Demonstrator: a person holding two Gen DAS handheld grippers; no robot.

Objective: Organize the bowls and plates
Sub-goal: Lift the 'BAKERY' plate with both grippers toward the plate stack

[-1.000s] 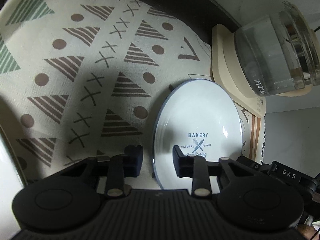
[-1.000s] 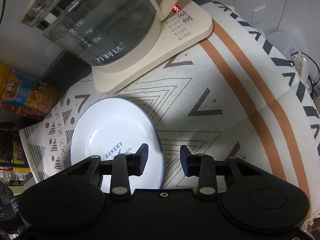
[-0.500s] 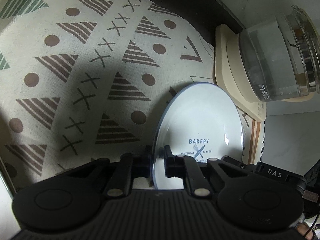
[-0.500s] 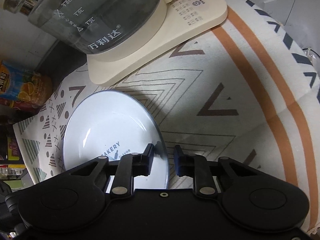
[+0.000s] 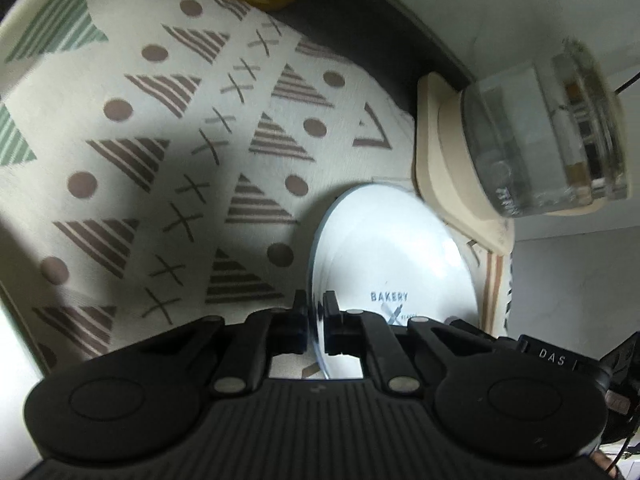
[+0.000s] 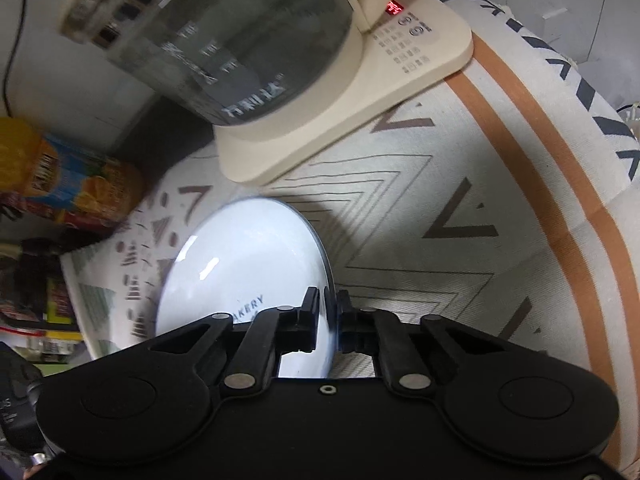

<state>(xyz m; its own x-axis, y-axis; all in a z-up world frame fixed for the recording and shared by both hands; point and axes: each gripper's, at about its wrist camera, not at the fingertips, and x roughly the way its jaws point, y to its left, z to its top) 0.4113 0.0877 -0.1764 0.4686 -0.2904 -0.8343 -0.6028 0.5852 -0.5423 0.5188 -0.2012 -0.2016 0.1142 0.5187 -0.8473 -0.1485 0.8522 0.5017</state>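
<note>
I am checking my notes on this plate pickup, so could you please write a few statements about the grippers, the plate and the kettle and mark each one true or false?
1. The left gripper is shut on the rim of the white plate. True.
2. The right gripper hangs open, away from the plate. False: it is shut on the plate's rim, on the opposite side.
3. The plate bears the word BAKERY. True.
4. The glass kettle stands on the plate. False: it sits on its cream base, beyond the plate.
5. The patterned cloth is plain white. False: it shows triangles, dots and crosses.
</note>
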